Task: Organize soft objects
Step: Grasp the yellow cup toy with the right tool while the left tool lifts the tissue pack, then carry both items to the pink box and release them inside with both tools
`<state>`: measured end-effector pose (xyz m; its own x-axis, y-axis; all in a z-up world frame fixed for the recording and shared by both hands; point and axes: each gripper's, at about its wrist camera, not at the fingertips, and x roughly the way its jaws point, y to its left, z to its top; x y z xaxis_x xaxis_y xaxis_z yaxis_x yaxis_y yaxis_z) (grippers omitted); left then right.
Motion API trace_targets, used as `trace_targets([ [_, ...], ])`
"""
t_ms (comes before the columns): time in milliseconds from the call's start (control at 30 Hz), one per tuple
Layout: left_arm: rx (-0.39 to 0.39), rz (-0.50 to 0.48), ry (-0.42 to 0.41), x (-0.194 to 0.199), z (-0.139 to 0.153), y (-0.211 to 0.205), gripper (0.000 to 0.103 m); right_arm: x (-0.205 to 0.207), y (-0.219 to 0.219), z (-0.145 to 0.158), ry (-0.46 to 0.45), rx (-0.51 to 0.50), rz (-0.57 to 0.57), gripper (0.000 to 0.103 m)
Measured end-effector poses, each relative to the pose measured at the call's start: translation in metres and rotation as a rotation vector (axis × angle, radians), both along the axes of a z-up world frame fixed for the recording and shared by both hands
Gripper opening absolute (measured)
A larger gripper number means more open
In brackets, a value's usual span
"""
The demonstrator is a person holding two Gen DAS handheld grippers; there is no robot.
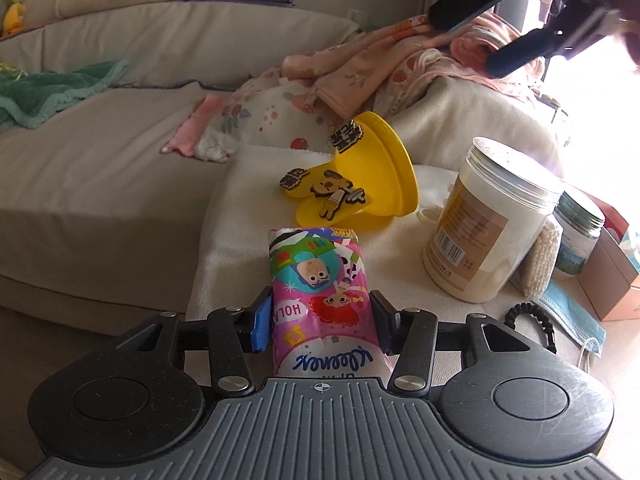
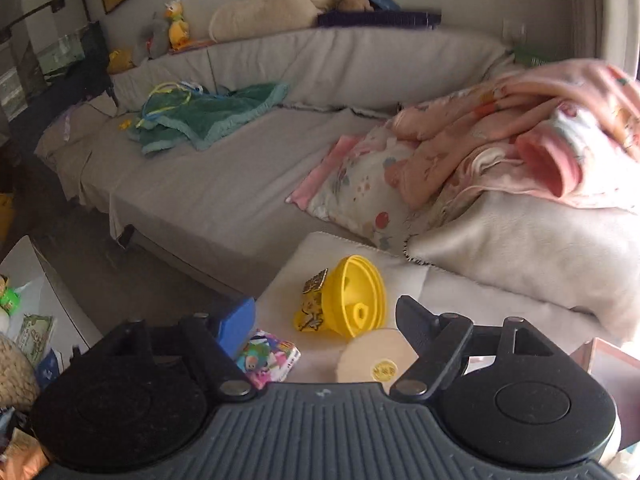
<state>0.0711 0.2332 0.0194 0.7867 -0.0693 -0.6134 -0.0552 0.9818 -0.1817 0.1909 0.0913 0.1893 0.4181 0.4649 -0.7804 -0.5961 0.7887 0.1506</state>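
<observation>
A pink Kleenex tissue pack (image 1: 320, 280) with cartoon figures lies on the white-covered table (image 1: 240, 240). My left gripper (image 1: 320, 316) is shut on it, with the blue pad on its left side and the black pad on its right. The pack also shows in the right wrist view (image 2: 268, 360). My right gripper (image 2: 322, 316) hangs open high above the table with nothing between its fingers; in the left wrist view the right gripper (image 1: 464, 40) is at the top right. A pile of pink clothes (image 2: 500, 140) lies on a cushion, and a green towel (image 2: 208, 116) on the sofa.
A yellow plastic toy (image 1: 360, 176) lies tipped over just beyond the pack. A lidded white jar (image 1: 488, 224) stands to the right, with cotton swabs (image 1: 544, 256) and a face mask (image 1: 572, 320) by it. A patterned pillow (image 2: 360, 188) lies on the sofa; plush toys (image 2: 272, 4) line its back.
</observation>
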Motion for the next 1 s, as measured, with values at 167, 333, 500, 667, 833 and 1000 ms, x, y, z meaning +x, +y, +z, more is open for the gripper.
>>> trace_targets([
  [167,-0.106,-0.025,0.016,-0.003,0.002,0.020,0.053,0.048,0.059,-0.045,0.095,-0.187,-0.054,0.058],
  [333,-0.114,-0.013,-0.003,-0.006,0.000,0.026,0.053,0.071,0.093,-0.082,0.150,-0.266,-0.065,0.043],
  [500,-0.121,-0.004,-0.019,-0.008,0.006,0.030,0.051,0.067,0.096,-0.091,0.163,-0.252,-0.049,0.016],
  [667,-0.088,0.019,-0.082,-0.012,0.041,0.034,0.051,0.043,0.086,-0.033,0.050,-0.139,0.019,0.009],
  [833,-0.021,0.022,-0.157,-0.016,0.090,0.026,0.051,0.015,0.051,0.043,-0.058,-0.028,0.027,0.009],
  [1000,0.027,-0.020,-0.202,-0.011,0.130,-0.004,0.051,-0.013,-0.005,0.100,-0.172,0.053,-0.012,0.009],
])
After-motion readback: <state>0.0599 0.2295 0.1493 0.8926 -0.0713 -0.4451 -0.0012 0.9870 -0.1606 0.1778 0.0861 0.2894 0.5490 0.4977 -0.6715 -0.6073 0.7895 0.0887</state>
